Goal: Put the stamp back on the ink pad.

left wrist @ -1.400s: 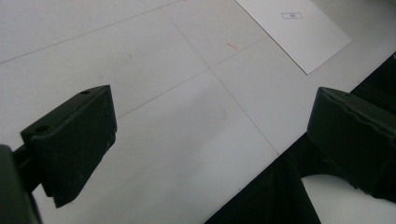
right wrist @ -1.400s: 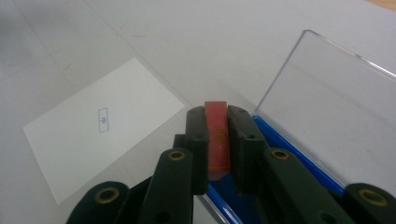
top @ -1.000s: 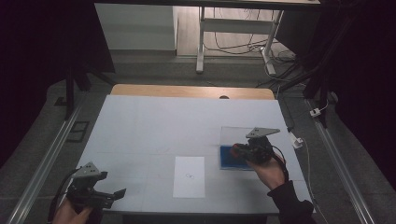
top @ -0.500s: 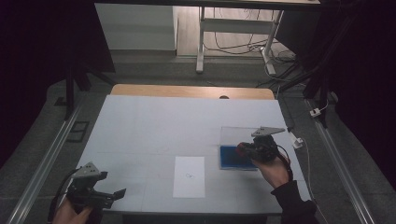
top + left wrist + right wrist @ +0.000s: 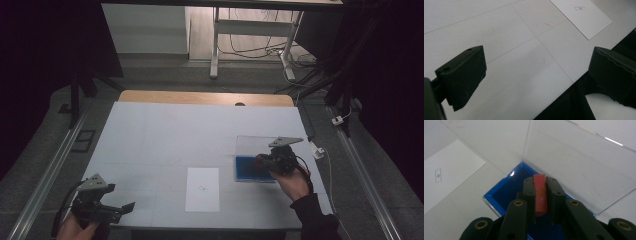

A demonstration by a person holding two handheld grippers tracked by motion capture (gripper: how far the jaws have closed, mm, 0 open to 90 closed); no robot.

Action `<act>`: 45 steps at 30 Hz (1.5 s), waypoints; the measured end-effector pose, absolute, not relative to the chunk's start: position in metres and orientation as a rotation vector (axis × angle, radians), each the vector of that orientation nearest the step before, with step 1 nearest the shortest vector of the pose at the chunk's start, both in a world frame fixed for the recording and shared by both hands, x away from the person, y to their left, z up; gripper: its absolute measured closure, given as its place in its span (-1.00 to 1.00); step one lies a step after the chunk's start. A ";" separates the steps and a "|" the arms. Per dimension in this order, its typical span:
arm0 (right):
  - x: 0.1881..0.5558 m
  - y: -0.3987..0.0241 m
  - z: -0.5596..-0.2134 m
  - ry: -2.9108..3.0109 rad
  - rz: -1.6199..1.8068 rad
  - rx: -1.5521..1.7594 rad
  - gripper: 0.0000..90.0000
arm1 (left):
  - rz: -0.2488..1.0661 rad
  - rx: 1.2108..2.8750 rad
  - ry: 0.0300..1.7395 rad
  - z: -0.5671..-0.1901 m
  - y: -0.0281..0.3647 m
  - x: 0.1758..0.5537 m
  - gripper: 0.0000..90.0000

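Not much to read here, honestly

The white rectangular paper sheet (image 5: 446, 173) had one tiny boxed blue mark printed on it, too small to make out. The flat red plastic piece (image 5: 540, 195) carried faint gold lettering down its face, but that was too blurry for me to read either.

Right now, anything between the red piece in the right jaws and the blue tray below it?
Nothing visible. The right gripper is shut on the red piece, directly above the blue tray. The clear lid stands open behind the tray, not over it.
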State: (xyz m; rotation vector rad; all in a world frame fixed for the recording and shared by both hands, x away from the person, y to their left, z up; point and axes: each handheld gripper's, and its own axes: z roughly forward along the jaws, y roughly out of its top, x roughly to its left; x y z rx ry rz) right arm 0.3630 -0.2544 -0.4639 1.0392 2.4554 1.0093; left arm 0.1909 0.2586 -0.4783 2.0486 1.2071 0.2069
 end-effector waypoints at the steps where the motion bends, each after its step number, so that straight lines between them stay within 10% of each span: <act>1: 0.363 -0.254 -0.465 2.460 1.006 1.037 0.75 | 0.207 2.049 1.207 -0.478 0.259 0.191 -0.96; 28: 0.368 -0.247 -0.481 2.510 0.912 1.010 0.67 | 0.204 2.048 1.206 -0.478 0.259 0.191 -0.96; 45: 0.361 -0.253 -0.465 2.428 1.029 1.080 -0.13 | 0.205 2.044 1.207 -0.478 0.259 0.191 -0.96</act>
